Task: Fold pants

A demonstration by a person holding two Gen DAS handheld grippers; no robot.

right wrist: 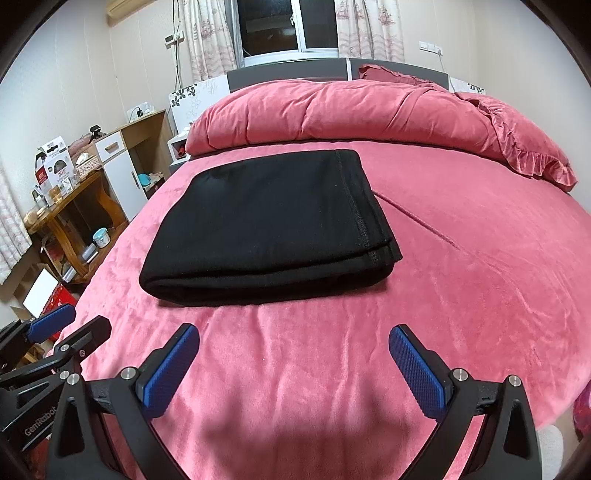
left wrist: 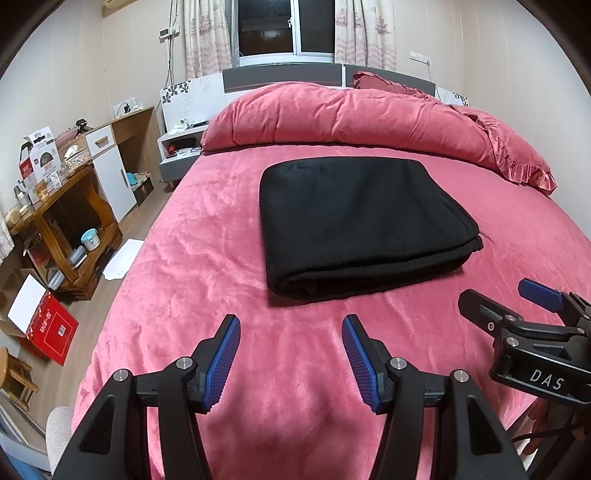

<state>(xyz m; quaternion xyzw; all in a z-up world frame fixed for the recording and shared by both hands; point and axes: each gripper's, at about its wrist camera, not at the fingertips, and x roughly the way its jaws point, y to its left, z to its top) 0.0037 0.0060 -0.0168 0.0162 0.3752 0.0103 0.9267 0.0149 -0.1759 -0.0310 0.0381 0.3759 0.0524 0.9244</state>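
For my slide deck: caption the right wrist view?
Black pants lie folded on the pink bed; right claw open, empty.

Both views are evenly lit by indoor light from above; the window point(left wrist: 286, 26) is dark. A soft shadow falls on the pink bed point(left wrist: 184, 258) near the bottom of each view, and a narrow one hugs the near edge of the black folded pants point(left wrist: 354, 221), whose dark cloth hides most detail. Strong fisheye bending curves the walls, with black corners. Focus is sharp, without glare.
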